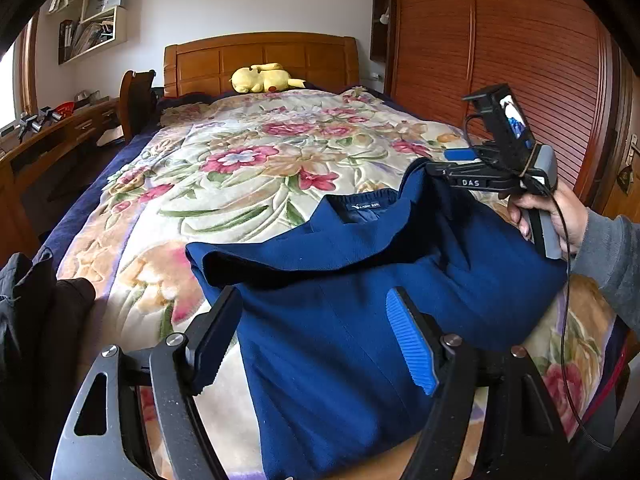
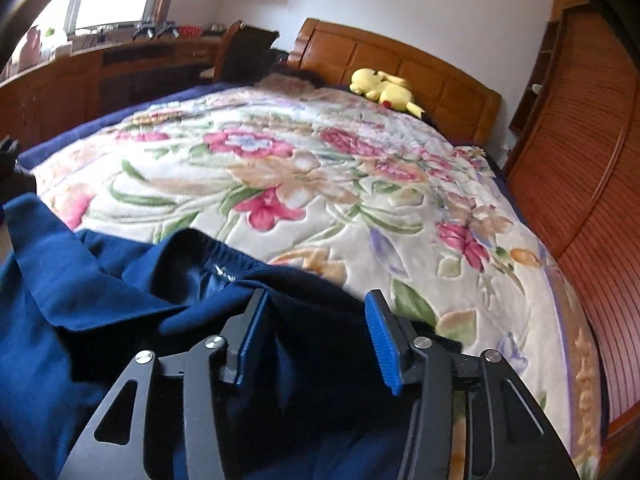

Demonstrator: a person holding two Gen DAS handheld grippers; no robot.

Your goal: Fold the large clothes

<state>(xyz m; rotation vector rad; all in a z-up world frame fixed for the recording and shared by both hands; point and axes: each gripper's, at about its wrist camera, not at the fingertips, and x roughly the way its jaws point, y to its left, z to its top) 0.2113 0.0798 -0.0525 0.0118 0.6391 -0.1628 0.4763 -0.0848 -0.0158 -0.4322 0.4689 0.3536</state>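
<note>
1. My left gripper (image 1: 316,340) hangs with its jaws spread wide over the navy-blue knit garment (image 1: 360,320), gripping nothing.
2. My right gripper (image 2: 316,336) is likewise spread, dark cloth bunched between its blue ribbed pads (image 2: 384,344).
3. The garment lies rumpled at the near end of the floral plush bedspread (image 1: 240,152), one edge folded over, its elastic waistband and small label facing up.
4. A yellow plush toy (image 1: 264,78) rests by the wooden headboard (image 1: 260,56).
</note>
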